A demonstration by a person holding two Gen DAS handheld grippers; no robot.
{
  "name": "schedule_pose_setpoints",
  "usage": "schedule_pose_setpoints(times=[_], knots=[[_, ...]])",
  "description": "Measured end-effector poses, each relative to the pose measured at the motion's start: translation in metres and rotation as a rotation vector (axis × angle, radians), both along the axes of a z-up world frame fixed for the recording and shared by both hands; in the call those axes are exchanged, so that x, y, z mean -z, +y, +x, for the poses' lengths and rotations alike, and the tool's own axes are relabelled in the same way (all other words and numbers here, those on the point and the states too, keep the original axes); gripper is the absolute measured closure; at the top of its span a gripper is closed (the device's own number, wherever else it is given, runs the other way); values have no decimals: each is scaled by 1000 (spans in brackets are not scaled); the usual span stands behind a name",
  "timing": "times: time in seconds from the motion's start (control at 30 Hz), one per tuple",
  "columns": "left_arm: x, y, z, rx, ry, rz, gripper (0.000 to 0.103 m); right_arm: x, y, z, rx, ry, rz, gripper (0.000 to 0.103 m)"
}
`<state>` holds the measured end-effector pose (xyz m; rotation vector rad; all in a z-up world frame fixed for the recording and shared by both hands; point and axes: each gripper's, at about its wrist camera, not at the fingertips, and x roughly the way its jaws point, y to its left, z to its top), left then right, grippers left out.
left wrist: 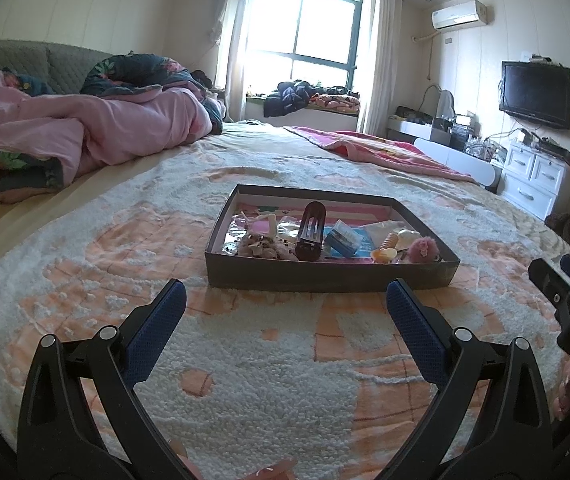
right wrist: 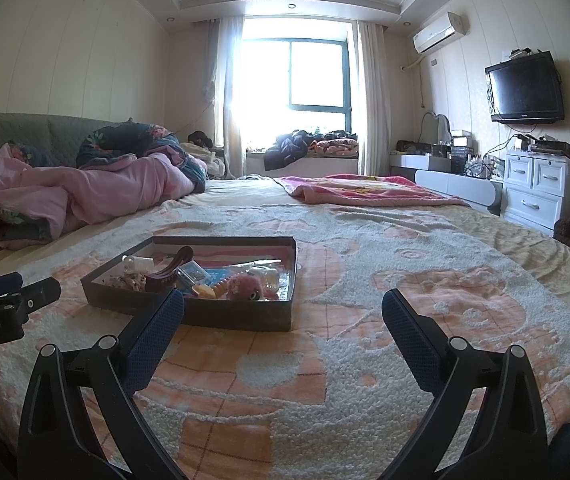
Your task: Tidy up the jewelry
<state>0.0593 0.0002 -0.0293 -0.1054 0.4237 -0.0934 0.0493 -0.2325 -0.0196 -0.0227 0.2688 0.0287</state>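
Observation:
A shallow dark cardboard box lies on the bed. Inside it are a dark brown hair claw, a pink fluffy pompom, a small blue packet, an orange clip and a pale beaded piece. My left gripper hovers just short of the box's near wall, open and holding nothing. Open too, my right gripper hangs over the blanket with the box ahead to its left. Each gripper shows at the edge of the other's view.
The bed carries a white and peach tufted blanket. A bunched pink quilt lies at the back left and a pink throw at the back right. White drawers and a wall television stand on the right.

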Motion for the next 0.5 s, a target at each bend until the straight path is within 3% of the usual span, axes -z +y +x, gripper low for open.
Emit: schedule_pose_setpoints(times=[0.23,0.37,0.43,0.5], knots=[[-2,6,3,-25,21,-17,11,2,-3,5,-4,26,10,7],[-5,39,27,-120,71,-27,11,-7,-28,33,54,77,52,7],[-5,71,56,-194,145,-30,11,-14,-55,76,136,174,59,6],[0,101,88,-273,227,-4,11,-9,-92,137,263,336,45,6]])
